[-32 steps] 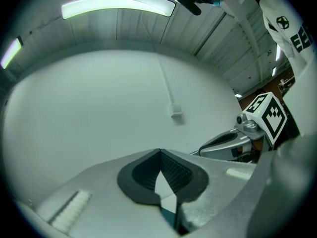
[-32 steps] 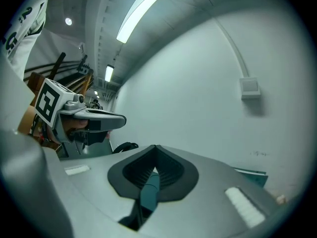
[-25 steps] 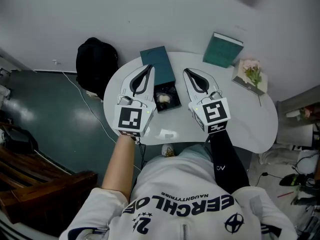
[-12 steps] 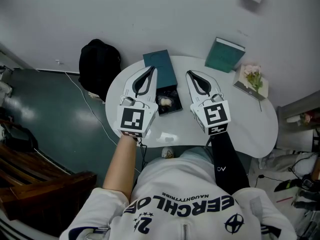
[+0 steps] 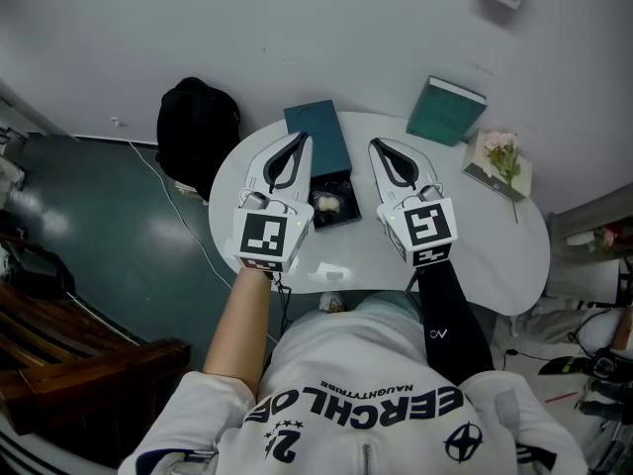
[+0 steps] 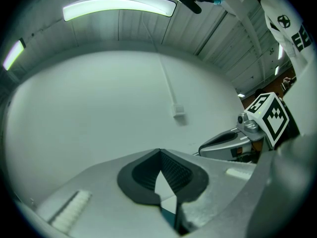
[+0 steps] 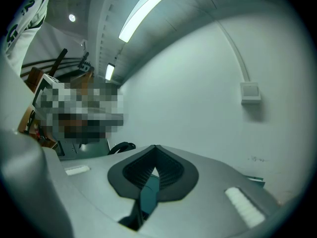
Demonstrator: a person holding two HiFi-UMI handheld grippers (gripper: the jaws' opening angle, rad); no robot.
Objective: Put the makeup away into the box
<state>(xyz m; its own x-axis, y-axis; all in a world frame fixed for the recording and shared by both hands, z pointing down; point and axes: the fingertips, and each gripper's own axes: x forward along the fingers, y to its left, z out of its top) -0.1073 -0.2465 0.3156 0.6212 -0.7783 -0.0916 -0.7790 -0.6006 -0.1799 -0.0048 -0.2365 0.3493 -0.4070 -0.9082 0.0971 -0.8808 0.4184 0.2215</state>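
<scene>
Over the white desk (image 5: pixel 495 255) we hold the left gripper (image 5: pixel 298 136) and right gripper (image 5: pixel 375 144) clenched and empty, flanking the teal box (image 5: pixel 343 190). The box lies open, long axis running away from us, lid (image 5: pixel 318 135) farthest; pale makeup (image 5: pixel 323 202) sits inside it.

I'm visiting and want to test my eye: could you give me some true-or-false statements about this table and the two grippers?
The box stands open on the white table. True.
The left gripper holds a makeup item. False: its jaws are together, with nothing between them.
The right gripper has its jaws wide apart. False: they are shut.
A black backpack lies on the floor beside the table. True.
The teal book is inside the box. False: it sits at the table's far edge.
</scene>
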